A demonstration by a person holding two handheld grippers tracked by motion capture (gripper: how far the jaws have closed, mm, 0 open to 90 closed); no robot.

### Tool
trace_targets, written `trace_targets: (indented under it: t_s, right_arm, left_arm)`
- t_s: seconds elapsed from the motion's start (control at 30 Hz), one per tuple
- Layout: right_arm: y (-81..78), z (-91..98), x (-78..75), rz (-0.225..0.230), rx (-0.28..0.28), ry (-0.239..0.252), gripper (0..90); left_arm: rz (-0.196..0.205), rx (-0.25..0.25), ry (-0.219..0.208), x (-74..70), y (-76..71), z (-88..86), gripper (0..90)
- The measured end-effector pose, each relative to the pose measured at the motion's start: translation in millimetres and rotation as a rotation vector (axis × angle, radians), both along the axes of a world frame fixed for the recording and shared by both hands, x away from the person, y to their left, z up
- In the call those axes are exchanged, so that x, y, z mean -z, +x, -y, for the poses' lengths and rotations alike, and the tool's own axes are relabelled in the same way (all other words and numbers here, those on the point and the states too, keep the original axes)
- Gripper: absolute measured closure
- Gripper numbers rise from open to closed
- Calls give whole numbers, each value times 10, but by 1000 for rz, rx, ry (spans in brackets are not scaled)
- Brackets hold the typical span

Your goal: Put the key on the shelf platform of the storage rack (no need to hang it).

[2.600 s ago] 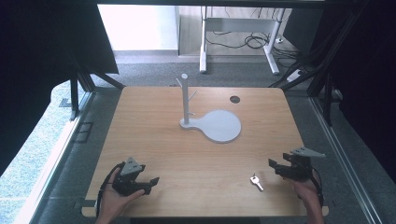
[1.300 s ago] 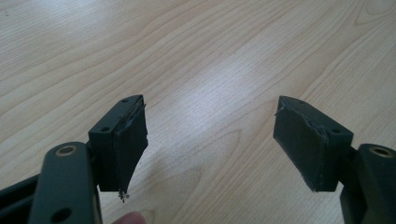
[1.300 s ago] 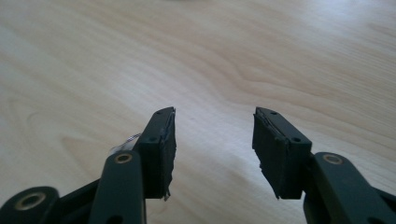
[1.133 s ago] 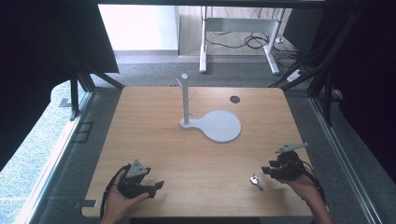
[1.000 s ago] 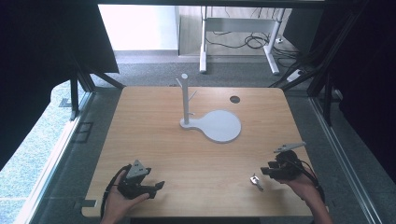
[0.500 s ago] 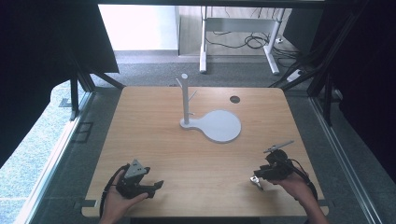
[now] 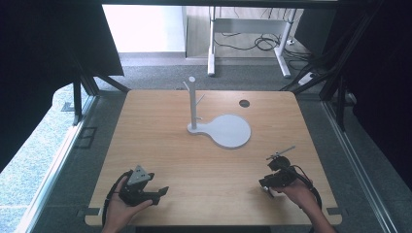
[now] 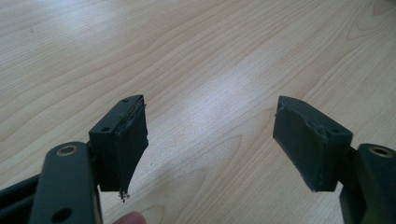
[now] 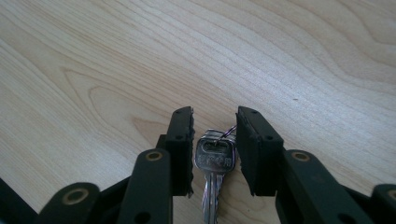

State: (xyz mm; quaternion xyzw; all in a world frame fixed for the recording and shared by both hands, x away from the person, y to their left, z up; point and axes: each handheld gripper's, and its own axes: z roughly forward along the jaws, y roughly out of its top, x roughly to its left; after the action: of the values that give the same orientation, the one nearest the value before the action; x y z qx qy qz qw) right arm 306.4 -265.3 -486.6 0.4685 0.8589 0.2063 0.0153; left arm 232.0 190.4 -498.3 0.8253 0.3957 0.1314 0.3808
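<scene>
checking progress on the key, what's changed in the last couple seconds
The right gripper moved in from the table's right edge toward the key and now straddles it, jaws close on either side, not visibly clamped. The left gripper drifted slightly, jaws wide apart. The white stand and key stayed put.

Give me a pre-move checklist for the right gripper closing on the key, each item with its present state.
1. Key lies between the right gripper's jaws: ok.
2. Jaws touching the key: cannot tell, a narrow gap shows on each side.
3. Key flat on the table: ok.
4. Left gripper open, holding nothing, away from the key: ok.
5. White stand far from the right gripper: ok.
</scene>
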Motion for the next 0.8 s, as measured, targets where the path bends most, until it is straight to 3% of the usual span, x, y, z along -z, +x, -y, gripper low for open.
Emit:
trace_targets:
  t_s: [0.4, 0.8]
  right_arm:
    - [24, -67, 50, -11, -3, -1, 723]
    - [90, -100, 80, -39, 28, -37, 745]
  left_arm:
    - [-3, -18, 7, 17, 18, -30, 265]
    - [-11, -16, 11, 32, 25, -30, 265]
